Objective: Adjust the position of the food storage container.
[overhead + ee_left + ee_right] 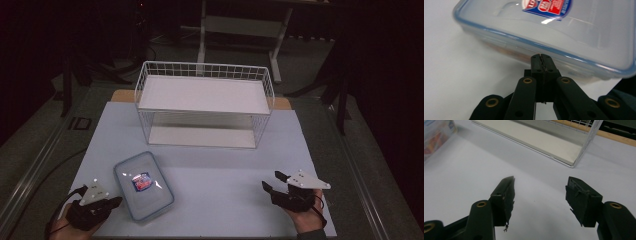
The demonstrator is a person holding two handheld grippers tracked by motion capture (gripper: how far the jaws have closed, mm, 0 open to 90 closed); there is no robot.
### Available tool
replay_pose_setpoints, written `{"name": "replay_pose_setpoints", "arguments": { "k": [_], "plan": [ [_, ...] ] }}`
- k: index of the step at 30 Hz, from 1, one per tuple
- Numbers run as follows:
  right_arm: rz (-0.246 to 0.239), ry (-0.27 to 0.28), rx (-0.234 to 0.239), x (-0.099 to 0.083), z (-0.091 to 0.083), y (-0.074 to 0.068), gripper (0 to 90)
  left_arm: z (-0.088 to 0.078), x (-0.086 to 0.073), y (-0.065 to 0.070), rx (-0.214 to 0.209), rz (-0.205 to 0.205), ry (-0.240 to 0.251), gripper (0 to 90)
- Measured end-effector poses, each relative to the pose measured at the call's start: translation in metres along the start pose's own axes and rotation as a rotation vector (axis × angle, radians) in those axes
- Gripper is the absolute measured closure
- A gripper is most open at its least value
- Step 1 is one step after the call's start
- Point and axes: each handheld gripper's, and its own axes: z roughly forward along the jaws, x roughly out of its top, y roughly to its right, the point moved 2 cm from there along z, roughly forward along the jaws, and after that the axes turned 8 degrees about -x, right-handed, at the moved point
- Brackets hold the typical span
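Tongs L [541, 57] closed by box [564, 40], R [540, 187] open

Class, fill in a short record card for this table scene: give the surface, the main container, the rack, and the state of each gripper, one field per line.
Surface: pale sheet covering the table
Container: clear plastic box with a blue-rimmed lid and a red and blue label, lying flat at the near left
Rack: white wire shelf rack with two tiers, both bare, at the far middle
Left gripper: jaws shut, tips right at the box's side
Right gripper: jaws open, nothing between them, over the bare sheet
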Motion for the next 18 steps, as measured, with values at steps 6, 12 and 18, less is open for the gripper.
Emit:
{"name": "replay_pose_setpoints", "arguments": {
  "k": [6,12,18],
  "plan": [
    [-0.001,-0.002,0.004,0.000,0.001,-0.001,39.8,0.019,0.019,0.018,-0.067,0.076,-0.015,89.8],
    [0.000,-0.001,0.003,0.000,0.001,-0.001,39.9,0.040,0.040,0.038,-0.121,0.136,-0.014,89.6],
    [0.000,-0.003,0.005,0.000,0.001,-0.001,39.9,0.056,0.054,0.052,-0.161,0.177,-0.012,89.6]
  ]
}}
